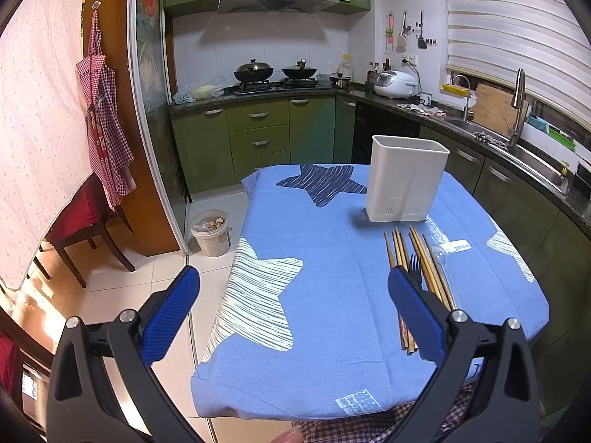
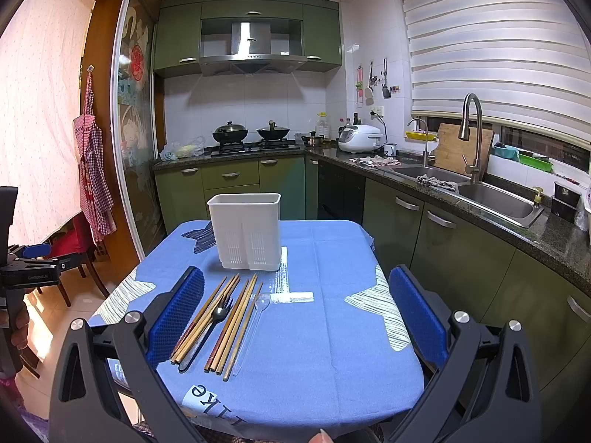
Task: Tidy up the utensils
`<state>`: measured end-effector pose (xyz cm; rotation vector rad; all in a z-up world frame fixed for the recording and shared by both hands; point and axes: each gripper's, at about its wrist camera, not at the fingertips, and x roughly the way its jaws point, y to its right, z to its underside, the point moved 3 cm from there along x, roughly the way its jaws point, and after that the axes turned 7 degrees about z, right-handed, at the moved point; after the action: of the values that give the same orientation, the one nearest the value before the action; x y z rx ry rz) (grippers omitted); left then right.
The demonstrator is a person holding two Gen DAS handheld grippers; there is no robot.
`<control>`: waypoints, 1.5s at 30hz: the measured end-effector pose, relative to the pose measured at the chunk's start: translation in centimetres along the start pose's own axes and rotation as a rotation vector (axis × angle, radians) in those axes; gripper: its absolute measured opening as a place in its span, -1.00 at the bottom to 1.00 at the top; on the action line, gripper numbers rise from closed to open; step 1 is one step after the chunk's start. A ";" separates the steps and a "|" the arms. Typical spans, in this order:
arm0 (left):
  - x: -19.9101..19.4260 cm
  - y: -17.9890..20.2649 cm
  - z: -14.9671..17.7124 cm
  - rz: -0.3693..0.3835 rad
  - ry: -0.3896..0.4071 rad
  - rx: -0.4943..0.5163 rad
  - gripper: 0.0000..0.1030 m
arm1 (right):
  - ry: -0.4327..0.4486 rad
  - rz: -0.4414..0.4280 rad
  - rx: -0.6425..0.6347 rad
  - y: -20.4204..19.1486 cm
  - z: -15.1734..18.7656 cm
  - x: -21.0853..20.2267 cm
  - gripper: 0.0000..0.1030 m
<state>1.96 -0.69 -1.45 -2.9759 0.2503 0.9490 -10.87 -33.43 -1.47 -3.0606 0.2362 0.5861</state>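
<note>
Though spread, both claws (image 1: 293, 306) (image 2: 295, 306) flank chopsticks (image 2: 225, 317) (probably bamboo).

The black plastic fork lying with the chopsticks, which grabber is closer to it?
Right, probably. The right gripper hangs open just above and right of the black plastic fork. The left gripper, also open, sits off to the fork's left.

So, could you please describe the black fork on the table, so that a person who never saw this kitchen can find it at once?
Start at the table with the blue star-patterned cloth and find the white utensil holder standing on it. In front of the holder lies a row of wooden chopsticks with a clear plastic spoon on their right side. The black fork lies among the chopsticks, the only dark, pronged piece.
</note>
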 end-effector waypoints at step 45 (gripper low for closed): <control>0.2 0.6 -0.1 0.017 -0.009 0.011 0.89 | -0.038 0.027 0.022 0.4 1.0 2.1 0.92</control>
<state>2.13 -1.28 -1.42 -2.9638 0.2802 0.9590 -9.34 -34.09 -3.22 -3.0269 0.2822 0.6383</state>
